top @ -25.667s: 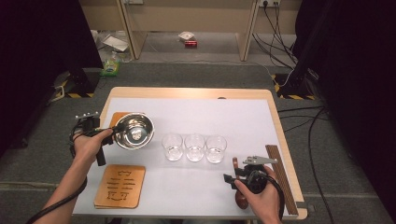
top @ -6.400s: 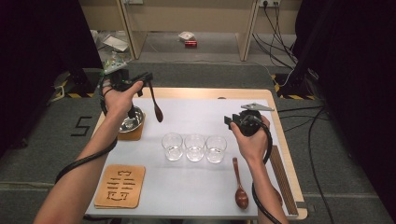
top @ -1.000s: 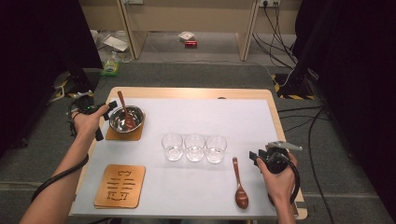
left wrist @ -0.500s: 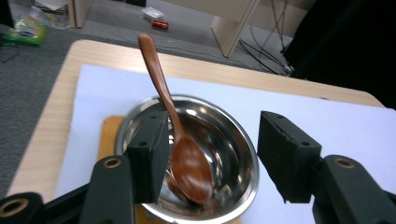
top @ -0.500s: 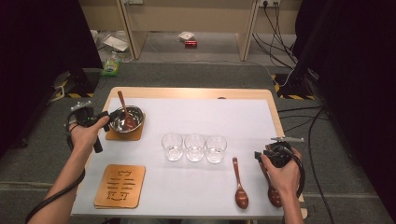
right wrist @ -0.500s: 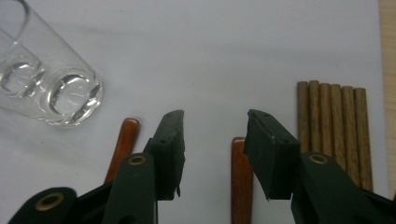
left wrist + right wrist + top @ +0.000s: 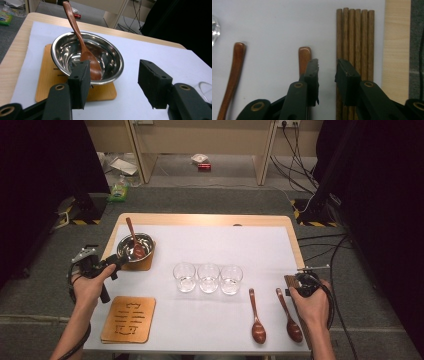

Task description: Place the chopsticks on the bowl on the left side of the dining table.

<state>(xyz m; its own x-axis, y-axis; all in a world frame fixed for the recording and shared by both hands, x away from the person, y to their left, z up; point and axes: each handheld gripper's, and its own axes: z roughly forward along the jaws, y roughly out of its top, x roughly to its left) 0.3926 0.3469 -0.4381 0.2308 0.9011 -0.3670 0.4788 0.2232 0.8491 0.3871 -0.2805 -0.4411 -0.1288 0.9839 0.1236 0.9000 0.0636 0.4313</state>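
Near edge, L side: slotted wooden trivet (image 7: pixel 128 319) flat on the white sheet of the table (image 7: pixel 210 245), nothing on it. Near edge, R side: two wooden spoons lying side by side, bowls toward the person: left spoon (image 7: pixel 256 317), right spoon (image 7: pixel 288 316). Right hand-held gripper (image 7: pixel 300 282) sits at the handle end of the right spoon; in the right gripper view its jaws have just been closing, gap now narrow, nothing between the pads; the spoon handle (image 7: pixel 304 60) lies just beside the left jaw, a bundle of wooden sticks (image 7: pixel 355 40) passes beneath the right jaw. Touching or not: can't tell, prob. apart. Left hand-held gripper (image 7: pixel 112 265) off the table's L edge, jaws wide apart, gripping nothing, pointing toward the steel bowl (image 7: pixel 87 56). Mid-table: three clear glasses (image 7: pixel 208 278) in a row, touching or nearly so. Farther, L: the bowl on a second wooden trivet (image 7: pixel 100 91), third spoon (image 7: pixel 83 47) inside it, head on the bottom, handle leaning up over the far rim.
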